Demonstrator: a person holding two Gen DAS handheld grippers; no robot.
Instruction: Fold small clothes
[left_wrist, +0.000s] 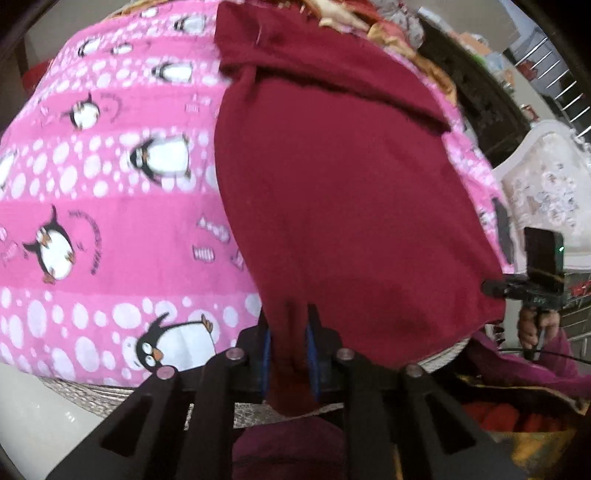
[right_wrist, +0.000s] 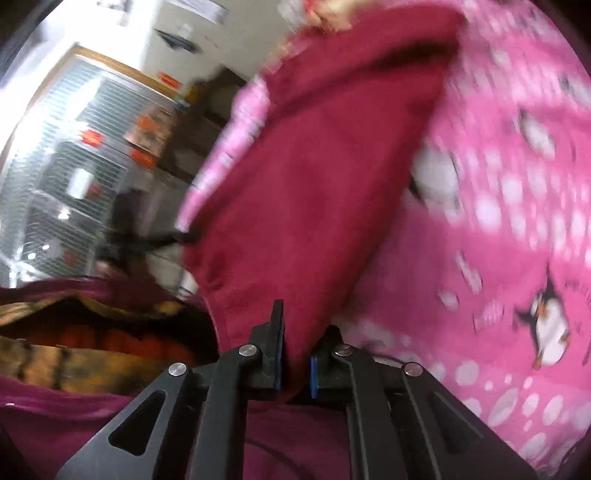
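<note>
Left gripper (left_wrist: 289, 334): closed on a near edge of the maroon garment (left_wrist: 343, 206), cloth bunched between its blue-lined fingers (left_wrist: 266, 354).
Right gripper (right_wrist: 295, 354): likewise clamped on the garment's other near edge, fabric pinched between the pads; the view is motion-blurred.
Maroon garment: small, soft, draped lengthwise over the pink penguin blanket (left_wrist: 110, 206), far end lying toward a heap of other clothes (left_wrist: 354, 18) at the top of the left view; near hem lifted off the surface by both grips.
Step in hand, by judgement: the hem is held at two corners, ready for a fold away from the holder.
Next move calls for: both grippers travelling together, level and evenly spaced, carrying the hem over to the far end, then releasing only once the edges lie aligned. Uneven pull would skew the fold.
</note>
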